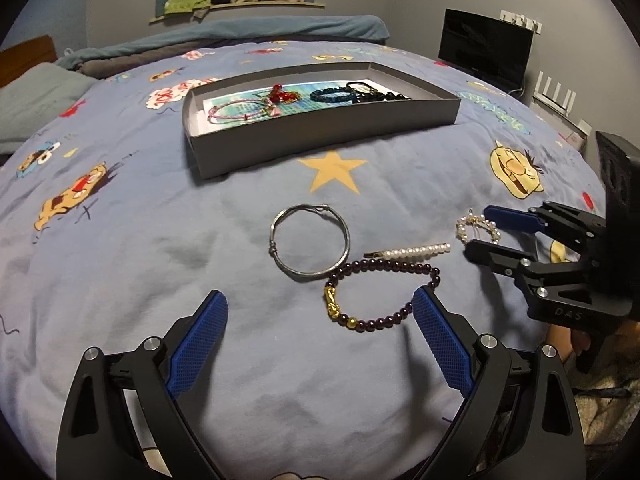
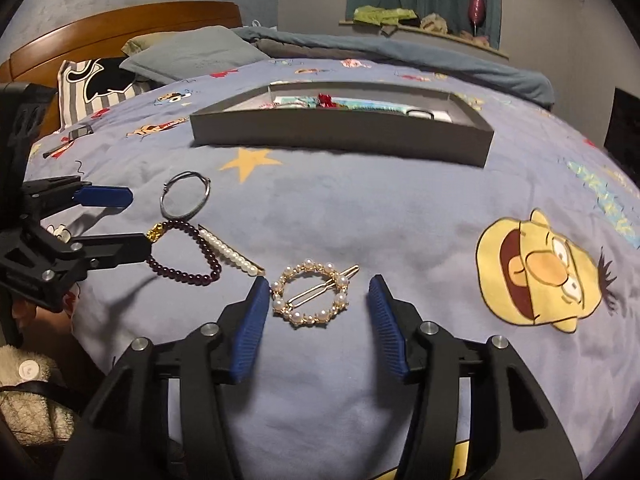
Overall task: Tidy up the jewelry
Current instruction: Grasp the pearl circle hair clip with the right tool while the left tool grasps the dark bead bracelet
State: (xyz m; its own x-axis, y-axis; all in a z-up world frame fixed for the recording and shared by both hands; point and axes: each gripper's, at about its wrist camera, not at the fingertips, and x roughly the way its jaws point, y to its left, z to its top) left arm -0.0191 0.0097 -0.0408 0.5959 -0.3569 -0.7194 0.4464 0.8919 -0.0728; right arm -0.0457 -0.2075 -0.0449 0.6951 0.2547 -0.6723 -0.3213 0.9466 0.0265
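Observation:
A grey box [image 1: 320,136] on the blue bedspread holds several bracelets; it also shows in the right wrist view [image 2: 340,136]. In front of it lie a silver bangle [image 1: 310,242], a pearl bar clip [image 1: 412,251], a dark bead bracelet [image 1: 384,296] and a round pearl hair clip [image 1: 478,230]. My left gripper [image 1: 320,300] is open, its right pad beside the bead bracelet. My right gripper [image 2: 318,284] is open with the round pearl clip [image 2: 310,298] between its fingers, untouched. The left gripper [image 2: 132,224] shows at the left of the right wrist view.
Pillows [image 2: 192,52] and a wooden headboard [image 2: 120,28] are at the far left. A dark monitor [image 1: 486,46] stands by the wall at right. A shelf [image 1: 240,6] with cloths is behind the bed. A plush toy [image 2: 24,400] sits off the bed's edge.

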